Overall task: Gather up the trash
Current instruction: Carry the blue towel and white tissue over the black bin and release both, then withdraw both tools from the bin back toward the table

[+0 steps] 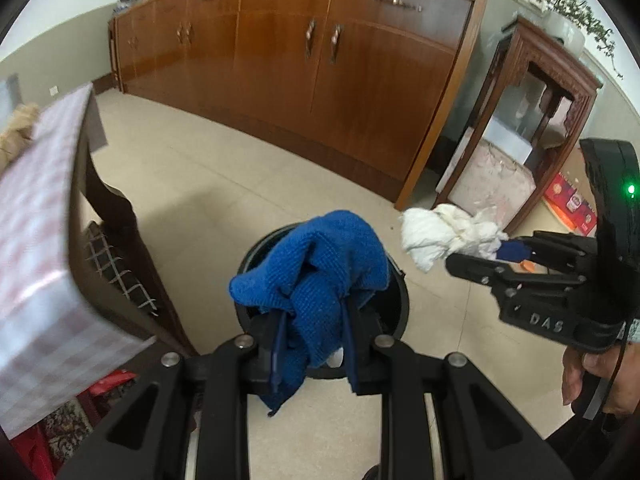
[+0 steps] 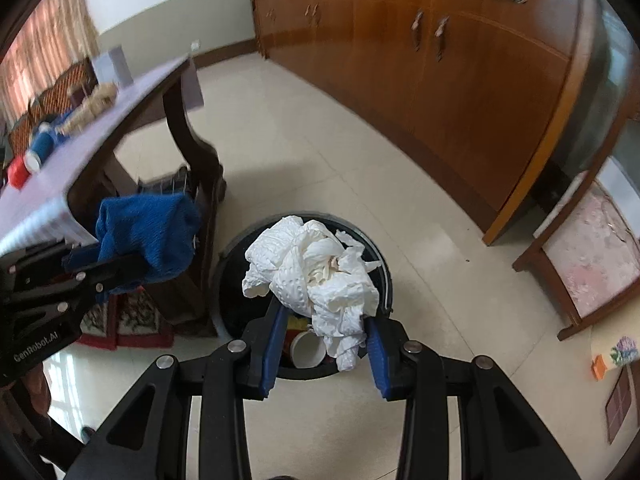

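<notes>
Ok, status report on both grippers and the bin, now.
Left gripper shut on blue cloth. Right gripper shut on white paper wad. Both above open black bin; cup already inside. Nothing blocking.

the black bin (image 1: 400, 300) is largely covered by the blue cloth (image 1: 320, 264), and in the right wrist view its mouth is masked by the crumpled white paper (image 2: 316, 268) — only a white cup (image 2: 308, 350) is made out inside. the checked tablecloth (image 1: 44, 216) is blurred and cut off at the left edge.

Blue knitted cloth (image 1: 320, 264), white dimpled paper wad (image 2: 320, 272), black bin (image 2: 384, 276), checked pink-and-white tablecloth (image 1: 36, 240)
</notes>
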Demonstrator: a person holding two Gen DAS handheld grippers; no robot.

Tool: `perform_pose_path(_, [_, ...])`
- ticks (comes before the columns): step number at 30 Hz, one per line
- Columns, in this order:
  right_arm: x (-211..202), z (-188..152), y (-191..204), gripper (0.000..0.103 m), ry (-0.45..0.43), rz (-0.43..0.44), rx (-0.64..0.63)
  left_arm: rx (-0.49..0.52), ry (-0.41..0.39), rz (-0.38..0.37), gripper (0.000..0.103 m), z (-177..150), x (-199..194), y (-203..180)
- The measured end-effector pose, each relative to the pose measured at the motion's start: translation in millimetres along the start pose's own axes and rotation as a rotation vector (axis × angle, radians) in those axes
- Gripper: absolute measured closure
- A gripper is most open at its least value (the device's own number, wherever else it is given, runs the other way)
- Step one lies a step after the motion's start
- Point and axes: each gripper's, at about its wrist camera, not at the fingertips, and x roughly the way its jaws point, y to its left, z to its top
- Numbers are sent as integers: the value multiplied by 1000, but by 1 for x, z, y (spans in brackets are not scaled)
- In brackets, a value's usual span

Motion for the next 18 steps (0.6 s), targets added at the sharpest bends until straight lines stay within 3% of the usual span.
perform_pose_path(4, [48,1,0,63,80,35,-81,1,47,-29,76,-1,35,5])
perform_pose_path(5, [62,0,1,63,110,50,-105,-6,65,-52,72,-3,45,8])
perform_pose_path(6, [76,-1,2,60,141,50,-131,-13,76,-55,60,-5,50,9])
perform_pose_path(7, [87,-3,2,39,155,28,-160,-20,88,-37,36,-8,58,11])
perform_pose_path(9, [100,-6,-5,6,164,-6,-167,-21,83,14,23,-15,64,15])
perform_pose_path(12, [102,-5,-17,0,182,-46,-140,-36,87,59,15,-20,63,19])
perform_pose_path(18, [79,-8,-25,0,142,-75,-112,-53,52,131,7,-20,41,17])
